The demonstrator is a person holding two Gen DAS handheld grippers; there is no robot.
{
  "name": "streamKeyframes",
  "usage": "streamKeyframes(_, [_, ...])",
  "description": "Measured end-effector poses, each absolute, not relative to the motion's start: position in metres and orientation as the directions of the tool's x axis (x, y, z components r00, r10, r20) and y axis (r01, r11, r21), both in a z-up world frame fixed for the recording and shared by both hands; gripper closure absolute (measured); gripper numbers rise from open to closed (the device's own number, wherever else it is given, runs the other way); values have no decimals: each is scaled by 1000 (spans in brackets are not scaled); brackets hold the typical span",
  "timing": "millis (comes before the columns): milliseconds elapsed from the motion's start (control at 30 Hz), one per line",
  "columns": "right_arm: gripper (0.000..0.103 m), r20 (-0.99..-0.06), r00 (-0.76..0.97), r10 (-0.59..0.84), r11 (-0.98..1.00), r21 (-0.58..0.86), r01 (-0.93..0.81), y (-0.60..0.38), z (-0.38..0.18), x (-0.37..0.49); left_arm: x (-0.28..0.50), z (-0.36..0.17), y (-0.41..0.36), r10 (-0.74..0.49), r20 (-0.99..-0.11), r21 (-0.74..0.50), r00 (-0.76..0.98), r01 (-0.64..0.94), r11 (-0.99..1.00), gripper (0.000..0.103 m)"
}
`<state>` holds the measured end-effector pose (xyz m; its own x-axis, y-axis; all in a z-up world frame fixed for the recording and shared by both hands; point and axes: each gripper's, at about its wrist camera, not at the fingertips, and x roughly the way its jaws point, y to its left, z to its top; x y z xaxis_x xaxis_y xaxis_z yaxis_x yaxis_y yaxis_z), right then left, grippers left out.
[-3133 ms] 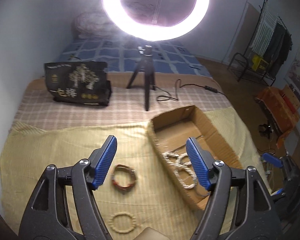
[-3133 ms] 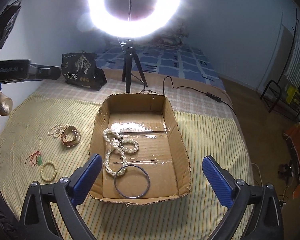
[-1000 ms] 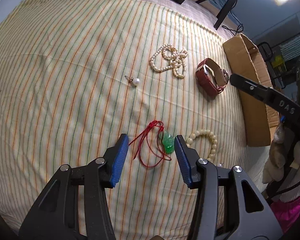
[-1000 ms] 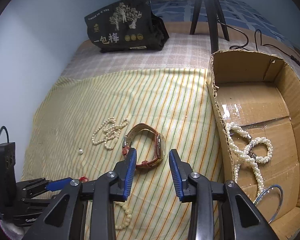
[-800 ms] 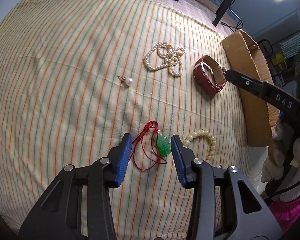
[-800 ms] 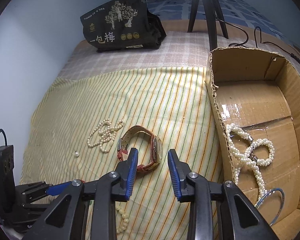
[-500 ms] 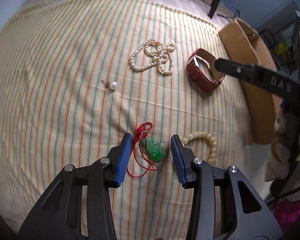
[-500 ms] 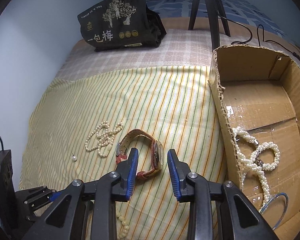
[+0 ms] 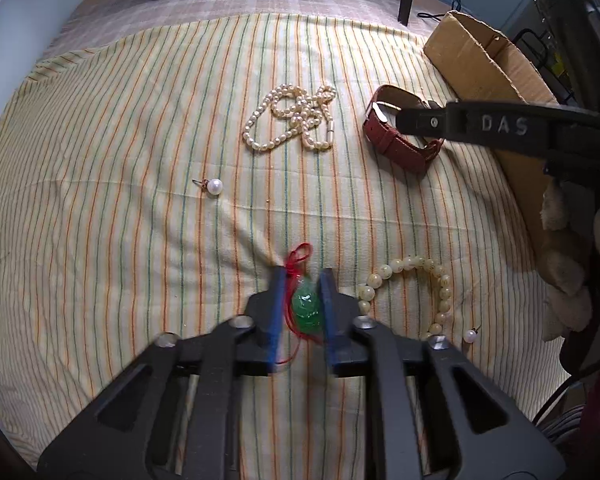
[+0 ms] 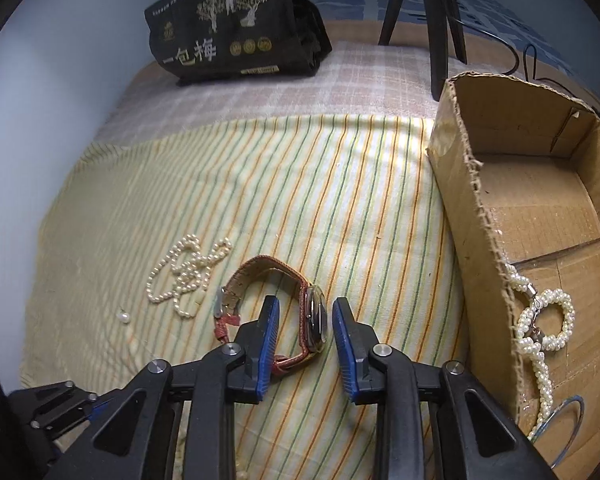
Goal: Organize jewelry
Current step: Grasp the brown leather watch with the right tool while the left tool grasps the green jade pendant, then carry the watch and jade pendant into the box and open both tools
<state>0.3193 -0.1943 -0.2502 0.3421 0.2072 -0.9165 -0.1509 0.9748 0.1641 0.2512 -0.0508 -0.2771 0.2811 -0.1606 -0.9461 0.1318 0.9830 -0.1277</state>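
Striped cloth [image 9: 140,120]; left hand-held gripper [image 9: 302,280] pinching half-hidden green pendant [image 9: 307,307]; right hand-held gripper [image 10: 302,307] spread around watch [image 10: 314,318].

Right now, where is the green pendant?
In the left wrist view, the green pendant sits low at centre between the left gripper fingers, left of the bead bracelet.
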Motion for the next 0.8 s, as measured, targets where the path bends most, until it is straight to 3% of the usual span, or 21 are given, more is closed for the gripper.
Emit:
streamKeyframes(167, [92, -920, 355, 165, 980, 112, -165, -191, -250, 318, 249, -275, -34, -208, -941, -187, 266, 102, 977, 96])
streamKeyframes(800, [93, -863, 453, 224, 974, 177, -145, -208, -199, 302, 233, -221, -4, -266, -892, -262, 365, 63, 963, 97])
